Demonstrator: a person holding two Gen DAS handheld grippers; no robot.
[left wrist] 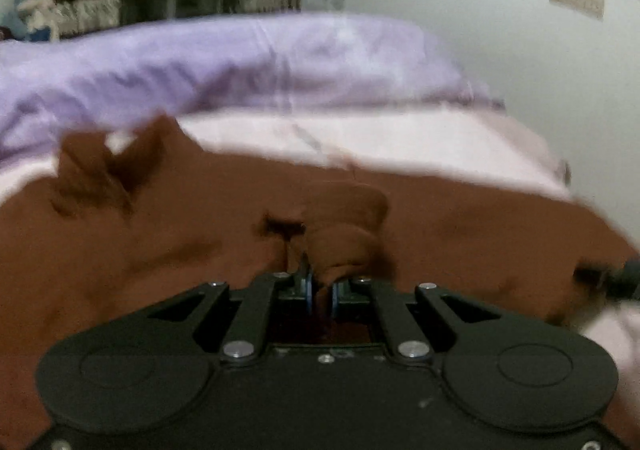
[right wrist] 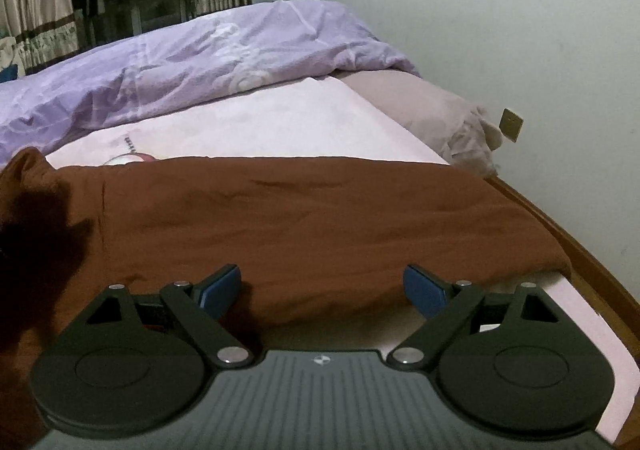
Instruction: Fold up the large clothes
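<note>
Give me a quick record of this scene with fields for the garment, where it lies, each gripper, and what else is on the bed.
garment: brown garment, large, spread flat
surface: bed with pale pink sheet
left gripper: shut on a bunched fold of the brown garment
right gripper: open, over the garment's near edge, holding nothing
other bedding: purple duvet along the far side, pillow near the wall
image quality: left wrist view blurred

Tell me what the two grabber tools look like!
Both are black. Each has two round discs at the base, slanted bars joined by shiny silver bolts, and blue pads on the fingers. The right gripper has a ribbed grey body; the left gripper looks blurry.
</note>
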